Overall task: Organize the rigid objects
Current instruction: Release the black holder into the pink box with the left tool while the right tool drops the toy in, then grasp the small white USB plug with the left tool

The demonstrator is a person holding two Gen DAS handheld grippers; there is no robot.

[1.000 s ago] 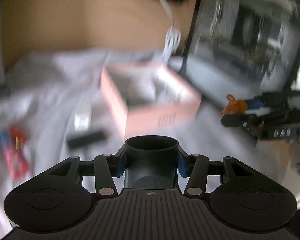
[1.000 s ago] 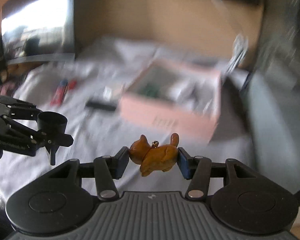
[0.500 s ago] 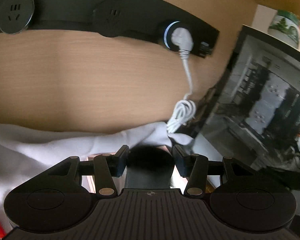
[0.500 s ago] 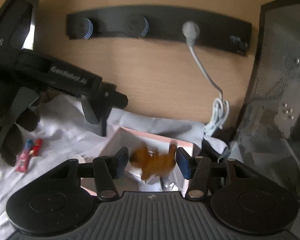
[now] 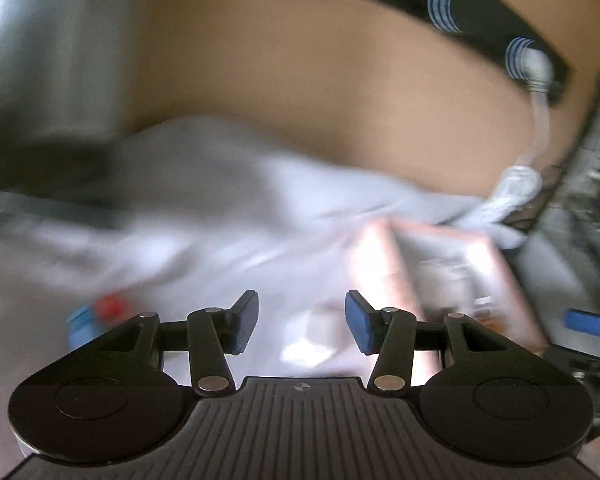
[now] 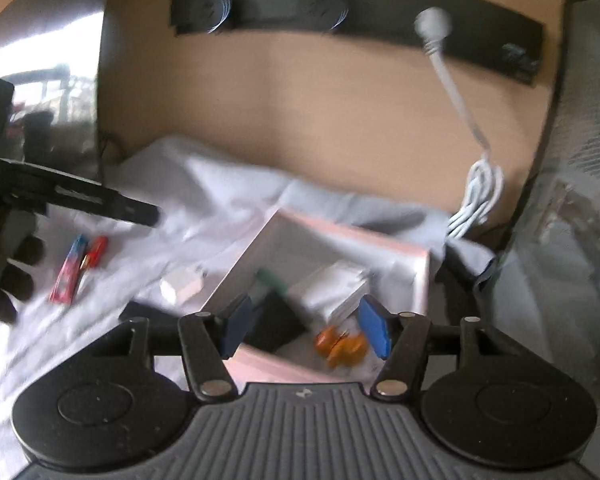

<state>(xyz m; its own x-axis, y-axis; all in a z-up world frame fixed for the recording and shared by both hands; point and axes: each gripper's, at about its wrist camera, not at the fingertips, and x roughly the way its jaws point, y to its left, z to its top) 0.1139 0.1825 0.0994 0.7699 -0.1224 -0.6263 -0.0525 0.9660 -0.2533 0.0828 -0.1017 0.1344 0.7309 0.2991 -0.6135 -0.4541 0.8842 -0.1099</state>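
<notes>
Left view smeared; pink box (image 5: 440,276) contents unreadable (motion blur).

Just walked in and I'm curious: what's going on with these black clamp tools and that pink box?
A person is tidying small things into the pink box. The right gripper is opening, and the orange toy animal lies in the box below it. The left gripper is open and empty. Red and blue tubes wait on the white cloth.

No legible text, label or number; frames motion-blurred

White cloth (image 6: 228,200), black socket strip (image 6: 356,20), coiled white cable (image 6: 478,196), wooden wall (image 6: 300,112)
</notes>
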